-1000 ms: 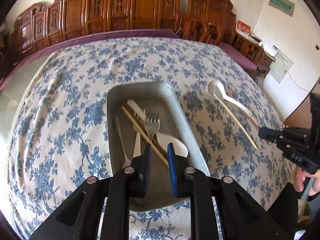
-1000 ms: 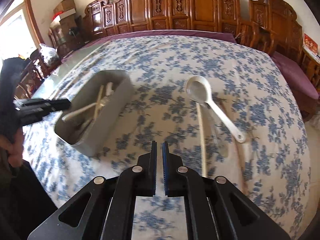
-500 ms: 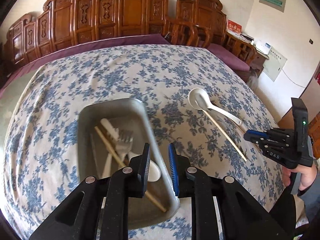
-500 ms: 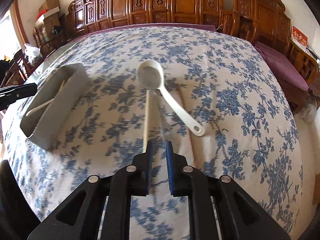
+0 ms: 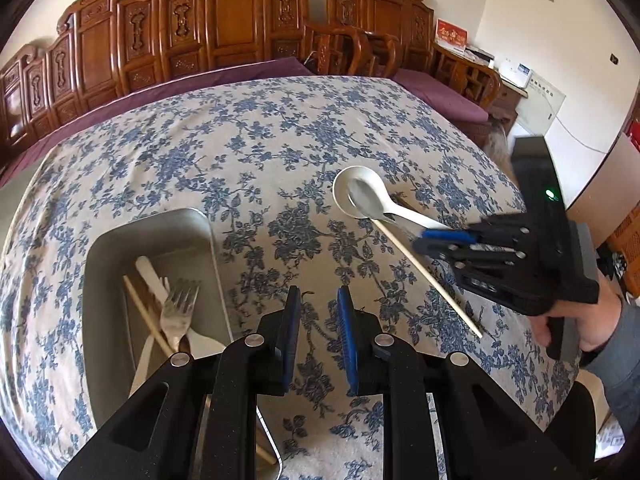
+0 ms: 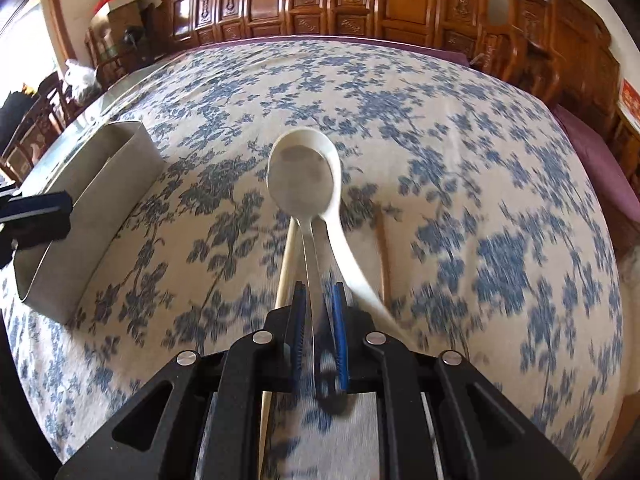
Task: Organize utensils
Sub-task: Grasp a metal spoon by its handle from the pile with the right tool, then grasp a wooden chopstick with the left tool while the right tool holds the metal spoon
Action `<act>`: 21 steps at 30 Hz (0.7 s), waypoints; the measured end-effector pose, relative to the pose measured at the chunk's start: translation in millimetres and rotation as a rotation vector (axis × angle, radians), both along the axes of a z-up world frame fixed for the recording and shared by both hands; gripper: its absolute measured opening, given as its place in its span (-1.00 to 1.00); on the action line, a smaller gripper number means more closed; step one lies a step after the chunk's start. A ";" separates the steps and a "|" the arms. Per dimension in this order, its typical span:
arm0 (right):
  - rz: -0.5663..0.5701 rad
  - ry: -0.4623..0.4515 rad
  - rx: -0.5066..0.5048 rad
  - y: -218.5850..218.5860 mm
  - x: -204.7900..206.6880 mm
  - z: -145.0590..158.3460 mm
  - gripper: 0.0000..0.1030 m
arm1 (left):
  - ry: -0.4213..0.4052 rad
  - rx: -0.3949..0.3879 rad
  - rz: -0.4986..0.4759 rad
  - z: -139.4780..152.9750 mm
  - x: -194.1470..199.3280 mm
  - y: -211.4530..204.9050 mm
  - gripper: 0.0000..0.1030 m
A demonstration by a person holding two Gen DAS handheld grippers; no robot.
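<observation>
A grey metal tray (image 5: 152, 236) on the left holds a fork (image 5: 178, 308), a pale chopstick and a white spoon. To its right on the cloth lies a white ceramic spoon (image 6: 340, 240) with a metal spoon (image 6: 316, 264) resting in its bowl, and a light chopstick (image 6: 286, 268) beside them. My right gripper (image 6: 318, 296) is low over them, its jaws slightly apart with the metal spoon's handle running between them, still on the cloth. My left gripper (image 5: 318, 300) hovers over bare cloth right of the tray, slightly open and holding nothing.
A blue-flowered tablecloth (image 5: 260, 140) covers the large table. A darker chopstick (image 6: 382, 252) lies right of the white spoon. Carved wooden chairs (image 5: 240, 20) ring the far edge. A hand and grey sleeve (image 5: 600, 332) hold the right gripper at the table's right edge.
My left gripper has slid right, off the tray and over bare cloth. My right gripper has moved in and down onto the spoons; its jaws parted and now straddle the metal spoon's handle.
</observation>
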State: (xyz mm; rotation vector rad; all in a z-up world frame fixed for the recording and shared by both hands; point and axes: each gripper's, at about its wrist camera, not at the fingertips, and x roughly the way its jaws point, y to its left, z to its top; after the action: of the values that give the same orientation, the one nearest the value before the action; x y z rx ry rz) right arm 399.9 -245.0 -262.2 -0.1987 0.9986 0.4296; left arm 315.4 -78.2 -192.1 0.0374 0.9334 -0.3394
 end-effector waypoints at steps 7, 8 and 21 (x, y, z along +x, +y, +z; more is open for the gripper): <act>0.037 -0.006 -0.059 15.1 9.7 -4.4 -0.74 | 0.004 0.005 -0.005 -0.6 0.4 -6.0 -0.66; 0.038 -0.005 -0.057 14.9 8.8 -4.3 -0.84 | 0.004 0.009 -0.006 -0.8 0.2 -7.1 -0.66; -0.028 -0.087 0.068 -34.4 -34.7 46.9 -0.86 | 0.010 0.025 -0.027 -5.8 3.7 -42.6 -0.62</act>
State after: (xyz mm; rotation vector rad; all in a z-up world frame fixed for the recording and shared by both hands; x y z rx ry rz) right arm 365.2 -279.4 -215.3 -0.1404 0.8991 0.4252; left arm 319.1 -120.8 -197.8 0.0710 0.9478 -0.3531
